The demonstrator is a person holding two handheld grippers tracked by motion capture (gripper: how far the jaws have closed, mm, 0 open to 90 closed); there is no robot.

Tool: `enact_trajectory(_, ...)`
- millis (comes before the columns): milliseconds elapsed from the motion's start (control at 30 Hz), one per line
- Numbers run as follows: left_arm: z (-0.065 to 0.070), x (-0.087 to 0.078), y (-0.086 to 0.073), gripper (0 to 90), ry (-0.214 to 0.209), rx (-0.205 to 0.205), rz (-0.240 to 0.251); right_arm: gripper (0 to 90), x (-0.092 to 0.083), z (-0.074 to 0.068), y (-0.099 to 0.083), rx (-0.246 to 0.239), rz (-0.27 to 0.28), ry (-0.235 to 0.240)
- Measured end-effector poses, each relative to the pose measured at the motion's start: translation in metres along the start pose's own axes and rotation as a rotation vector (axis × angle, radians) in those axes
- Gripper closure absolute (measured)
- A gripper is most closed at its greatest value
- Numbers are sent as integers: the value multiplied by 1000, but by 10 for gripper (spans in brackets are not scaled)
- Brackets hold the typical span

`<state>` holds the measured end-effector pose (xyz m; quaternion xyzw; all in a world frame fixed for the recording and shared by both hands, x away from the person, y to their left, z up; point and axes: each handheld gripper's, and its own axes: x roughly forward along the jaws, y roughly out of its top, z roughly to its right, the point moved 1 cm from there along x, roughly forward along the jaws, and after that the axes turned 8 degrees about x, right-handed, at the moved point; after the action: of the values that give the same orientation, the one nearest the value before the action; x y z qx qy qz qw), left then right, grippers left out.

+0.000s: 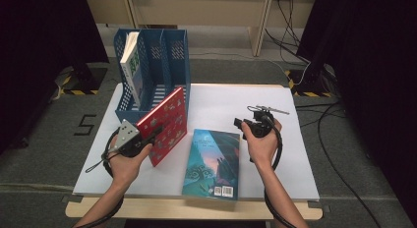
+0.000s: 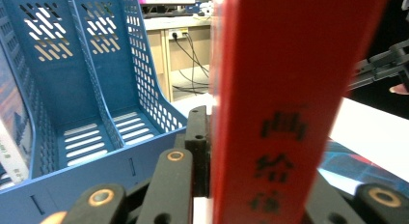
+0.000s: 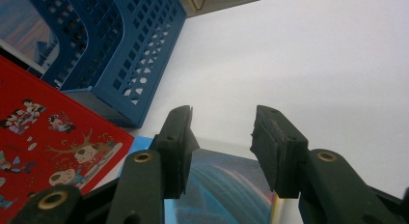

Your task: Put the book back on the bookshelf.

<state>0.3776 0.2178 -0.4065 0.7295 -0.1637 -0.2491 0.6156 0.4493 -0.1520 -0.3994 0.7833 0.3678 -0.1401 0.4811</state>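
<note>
A red book (image 1: 164,126) with cartoon figures on its cover is held upright and tilted above the table, in front of the blue file rack (image 1: 169,61). My left gripper (image 1: 147,137) is shut on its lower edge; the red spine (image 2: 284,103) rises between the jaws in the left gripper view. My right gripper (image 1: 246,125) hangs open above the far end of a teal book (image 1: 214,161) that lies flat on the white table (image 1: 275,154). Nothing sits between its fingers (image 3: 176,144). The red book's cover (image 3: 43,132) is at the left in the right gripper view.
The blue rack (image 2: 82,89) has three slots; a white and green book (image 1: 130,61) stands in the leftmost one, and the other two slots (image 2: 108,132) hold nothing. Cables (image 1: 295,26) run over the floor beyond the table. The table's right side is bare white.
</note>
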Motion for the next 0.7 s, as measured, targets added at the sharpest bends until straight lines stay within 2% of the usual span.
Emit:
enact_trajectory(100, -2, 1, 0, 785, -3, -17, 8, 582, 0, 0, 0, -2, 0, 2)
enact_trajectory(333, -5, 2, 1, 790, -5, -28, 8, 582, -1, 2, 0, 3, 2, 1)
enact_trajectory(700, -5, 3, 9, 791, -17, -23, 2, 582, -2, 5, 0, 11, 9, 2)
